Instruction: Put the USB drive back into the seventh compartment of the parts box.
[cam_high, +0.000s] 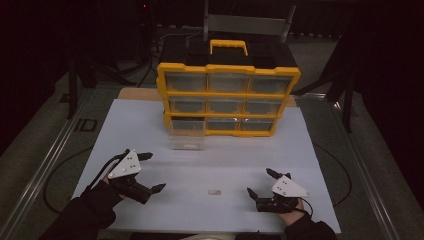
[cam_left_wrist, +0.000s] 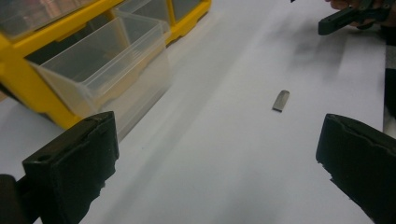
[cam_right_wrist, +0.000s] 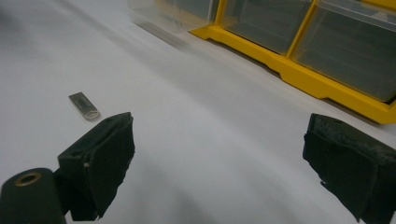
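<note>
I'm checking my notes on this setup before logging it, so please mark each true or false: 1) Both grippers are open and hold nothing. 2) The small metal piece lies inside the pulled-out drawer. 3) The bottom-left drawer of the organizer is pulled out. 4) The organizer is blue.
1) True: the left gripper and the right gripper have their jaws spread with nothing between them.
2) False: the small metal piece lies on the white sheet between the grippers.
3) True: the clear drawer sticks out from the bottom-left slot.
4) False: the organizer is yellow and black.
</note>
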